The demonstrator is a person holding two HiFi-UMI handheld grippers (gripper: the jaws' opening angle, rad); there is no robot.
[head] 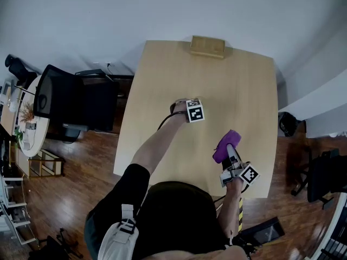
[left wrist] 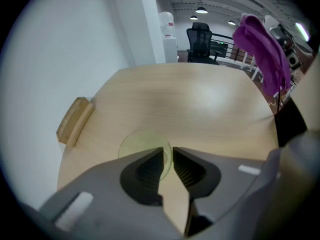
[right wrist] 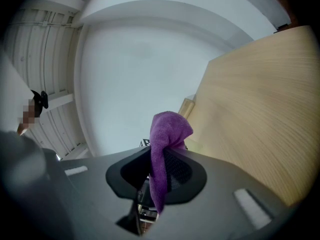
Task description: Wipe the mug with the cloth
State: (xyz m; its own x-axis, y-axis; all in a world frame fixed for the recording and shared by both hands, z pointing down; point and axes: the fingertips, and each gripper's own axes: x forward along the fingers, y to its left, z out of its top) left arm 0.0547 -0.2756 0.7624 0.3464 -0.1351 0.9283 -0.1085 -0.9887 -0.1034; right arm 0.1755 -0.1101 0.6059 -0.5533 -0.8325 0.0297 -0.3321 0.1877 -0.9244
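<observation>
Purple cloth (right wrist: 167, 129) clamped in the right gripper (right wrist: 161, 154); left gripper (left wrist: 167, 156) slightly parted over the mug (left wrist: 140, 144).
Left jaws keep a narrow gap, with the pale green mug's rim just below their tips, mid-table (head: 238, 85). Bare wood lies all round, and a block (head: 207, 46) sits at the far edge. Cloth hangs near the right front edge, apart from the mug.
</observation>
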